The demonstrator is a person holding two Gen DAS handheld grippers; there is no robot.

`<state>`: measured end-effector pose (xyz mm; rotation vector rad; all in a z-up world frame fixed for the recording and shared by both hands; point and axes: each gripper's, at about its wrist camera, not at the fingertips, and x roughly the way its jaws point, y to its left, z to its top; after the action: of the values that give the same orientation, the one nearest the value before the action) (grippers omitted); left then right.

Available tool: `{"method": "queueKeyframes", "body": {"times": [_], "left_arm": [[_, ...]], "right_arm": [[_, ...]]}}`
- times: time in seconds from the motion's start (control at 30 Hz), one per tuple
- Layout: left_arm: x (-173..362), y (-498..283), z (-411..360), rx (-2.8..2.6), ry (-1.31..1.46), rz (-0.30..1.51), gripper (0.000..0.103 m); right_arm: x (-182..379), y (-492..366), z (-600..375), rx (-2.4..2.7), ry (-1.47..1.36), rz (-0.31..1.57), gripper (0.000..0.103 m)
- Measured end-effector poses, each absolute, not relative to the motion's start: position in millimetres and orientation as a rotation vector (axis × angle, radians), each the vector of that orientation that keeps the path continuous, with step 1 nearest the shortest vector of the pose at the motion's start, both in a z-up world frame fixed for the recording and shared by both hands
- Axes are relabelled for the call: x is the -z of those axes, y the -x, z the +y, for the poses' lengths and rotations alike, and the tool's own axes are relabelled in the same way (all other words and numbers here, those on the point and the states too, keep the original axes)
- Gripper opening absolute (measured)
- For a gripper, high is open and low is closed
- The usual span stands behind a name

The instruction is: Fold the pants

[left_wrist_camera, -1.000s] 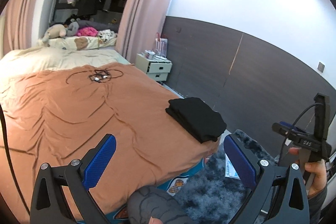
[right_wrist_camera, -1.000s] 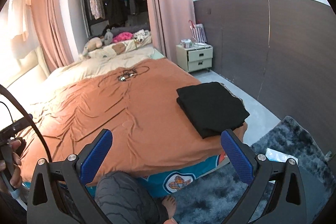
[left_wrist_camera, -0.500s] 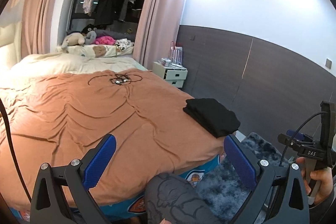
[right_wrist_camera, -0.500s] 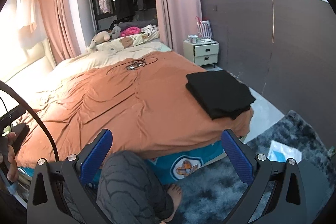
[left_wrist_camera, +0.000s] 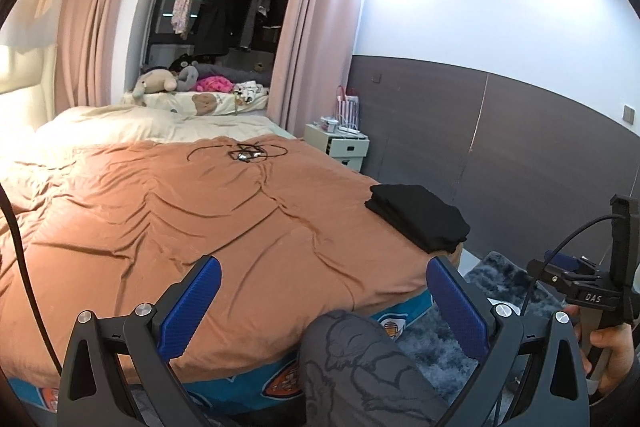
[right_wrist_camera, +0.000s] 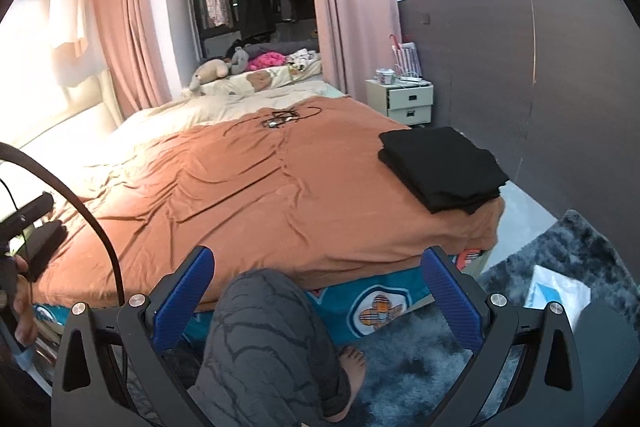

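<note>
Black pants (left_wrist_camera: 418, 217) (right_wrist_camera: 442, 167) lie folded in a neat stack on the near right corner of the bed, on the orange sheet (left_wrist_camera: 180, 219) (right_wrist_camera: 248, 187). My left gripper (left_wrist_camera: 320, 291) is open and holds nothing; it hangs off the foot of the bed, well short of the pants. My right gripper (right_wrist_camera: 318, 283) is open too, empty, and also back from the bed edge. The right gripper's body shows at the right edge of the left wrist view, held by a hand (left_wrist_camera: 608, 347).
The person's knee in grey patterned trousers (left_wrist_camera: 360, 359) (right_wrist_camera: 264, 331) and a bare foot (right_wrist_camera: 352, 363) are between the fingers. A tangle of black cable (left_wrist_camera: 244, 153) lies far up the bed. White nightstand (left_wrist_camera: 340, 145), dark wall panel, shaggy blue rug (right_wrist_camera: 560, 267) at right.
Both grippers have pulled back and tilted up from the bed; the pants now sit farther away and the knee has come into the middle of both views. Jaws stayed open.
</note>
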<state>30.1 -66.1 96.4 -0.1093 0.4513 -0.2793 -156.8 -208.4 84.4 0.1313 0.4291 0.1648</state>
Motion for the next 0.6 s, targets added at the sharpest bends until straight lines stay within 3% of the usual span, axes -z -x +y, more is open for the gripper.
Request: {"method": "queueKeyframes", "body": {"times": [0.6], "left_arm": [[-60, -5, -78, 0.212, 0.070, 0.444, 0.103]], "right_arm": [[-54, 162, -203, -0.125, -0.099, 0.395, 0.103]]}}
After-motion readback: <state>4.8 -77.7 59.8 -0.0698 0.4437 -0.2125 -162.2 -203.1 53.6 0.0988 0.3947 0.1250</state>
